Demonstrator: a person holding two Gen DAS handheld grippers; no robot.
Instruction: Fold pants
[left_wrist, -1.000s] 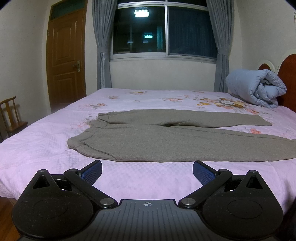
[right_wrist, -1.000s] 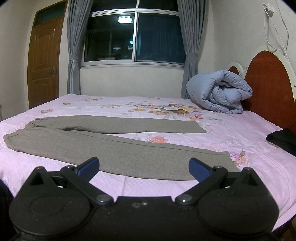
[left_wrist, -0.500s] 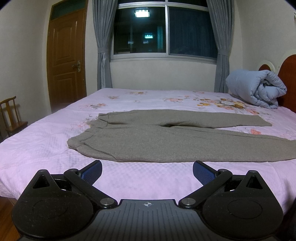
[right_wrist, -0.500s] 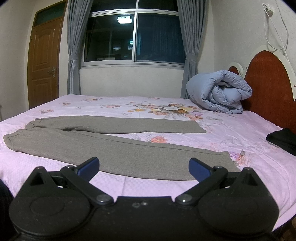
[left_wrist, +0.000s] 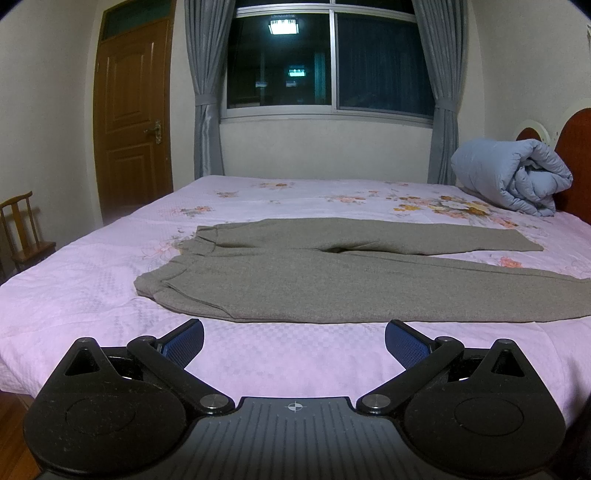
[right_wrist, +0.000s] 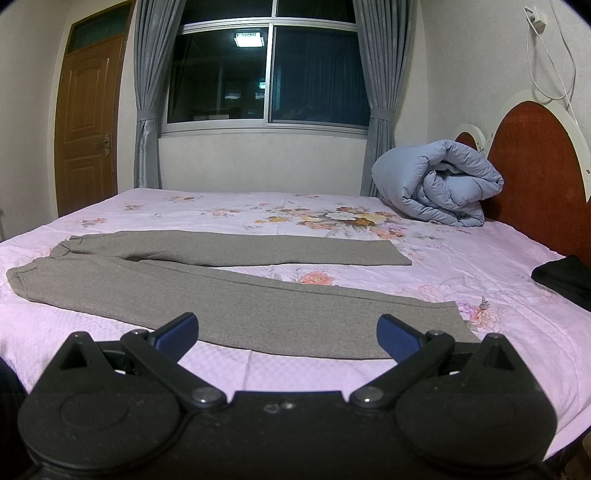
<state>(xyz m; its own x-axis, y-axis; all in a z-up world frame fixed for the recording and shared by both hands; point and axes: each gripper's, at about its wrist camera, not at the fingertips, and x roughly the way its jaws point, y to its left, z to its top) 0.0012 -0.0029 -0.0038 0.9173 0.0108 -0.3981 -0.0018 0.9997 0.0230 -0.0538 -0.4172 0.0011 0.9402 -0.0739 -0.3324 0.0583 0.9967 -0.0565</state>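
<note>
Left tool (left_wrist: 294, 341) hovered over near bed edge, blue pads (left_wrist: 184, 339) spread wide, nothing between them. Right tool (right_wrist: 287, 334) likewise wide apart, empty, poised just short of near trouser leg's hem. Grey pants (left_wrist: 332, 280) lay flat and unfolded on pink floral bed (left_wrist: 258, 354), waistband toward door side, legs splayed toward headboard (right_wrist: 532, 162). Rolled blue duvet (right_wrist: 436, 184) sat against headboard, well apart from pants. Dark garment (right_wrist: 565, 277) lay at bed's right edge.

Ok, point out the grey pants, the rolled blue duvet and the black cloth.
grey pants (right_wrist: 207, 295), right wrist view, near leg.
rolled blue duvet (right_wrist: 436, 184), right wrist view, outer roll.
black cloth (right_wrist: 565, 277), right wrist view, top surface.
</note>
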